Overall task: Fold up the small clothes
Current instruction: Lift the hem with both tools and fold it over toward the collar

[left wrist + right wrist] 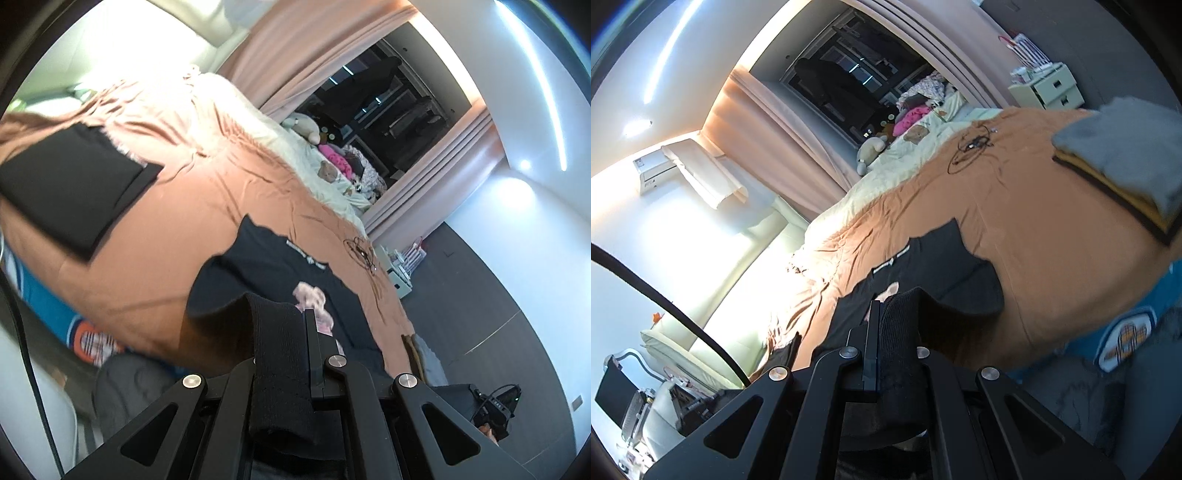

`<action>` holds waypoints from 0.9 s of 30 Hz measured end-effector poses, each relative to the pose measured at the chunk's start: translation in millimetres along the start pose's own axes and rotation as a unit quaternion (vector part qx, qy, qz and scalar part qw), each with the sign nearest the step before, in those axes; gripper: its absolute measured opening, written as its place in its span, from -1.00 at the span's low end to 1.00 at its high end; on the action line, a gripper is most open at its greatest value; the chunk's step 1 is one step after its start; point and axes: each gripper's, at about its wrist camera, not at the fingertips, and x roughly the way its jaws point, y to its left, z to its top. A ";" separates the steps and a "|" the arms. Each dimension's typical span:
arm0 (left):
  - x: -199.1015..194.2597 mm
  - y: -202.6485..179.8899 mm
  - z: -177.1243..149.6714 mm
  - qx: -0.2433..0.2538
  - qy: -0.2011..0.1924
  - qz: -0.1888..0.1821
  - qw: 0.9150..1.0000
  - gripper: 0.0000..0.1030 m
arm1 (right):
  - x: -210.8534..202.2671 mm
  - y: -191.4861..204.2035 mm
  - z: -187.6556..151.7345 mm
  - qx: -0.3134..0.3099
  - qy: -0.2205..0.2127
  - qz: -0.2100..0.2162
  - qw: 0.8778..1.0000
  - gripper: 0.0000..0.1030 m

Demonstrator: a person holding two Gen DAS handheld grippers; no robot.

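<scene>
You work over a bed (177, 240) covered by an orange-brown sheet (1015, 229), creased toward the far side. On it lie: a black T-shirt (266, 266) with a pale print, near your edge; a folded black garment (70, 184), well apart to its left; a stack of folded grey and yellow-black clothes (1126, 155) to its right; a coiled thin cable (971, 146) beyond the shirt. A cream blanket (295, 155) runs along the far side, carrying soft toys and a pink item.
</scene>
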 end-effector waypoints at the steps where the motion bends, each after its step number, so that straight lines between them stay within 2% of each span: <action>1: 7.2 -3.7 11.3 0.005 0.000 0.002 1.000 -0.96 | 6.6 0.3 5.6 -0.002 0.001 -0.001 1.000 -1.00; 9: 64.6 -16.6 71.6 0.026 0.011 0.021 0.999 -0.96 | 72.5 12.0 52.2 -0.032 0.007 -0.028 0.999 -1.00; 16: 134.2 -13.8 117.8 0.031 0.031 0.046 0.998 -0.96 | 135.4 12.6 81.3 -0.034 0.019 -0.054 0.998 -1.00; 27: 236.4 11.8 151.1 0.017 0.075 0.097 0.992 -0.96 | 239.1 9.5 118.8 -0.014 0.065 -0.105 0.992 -1.00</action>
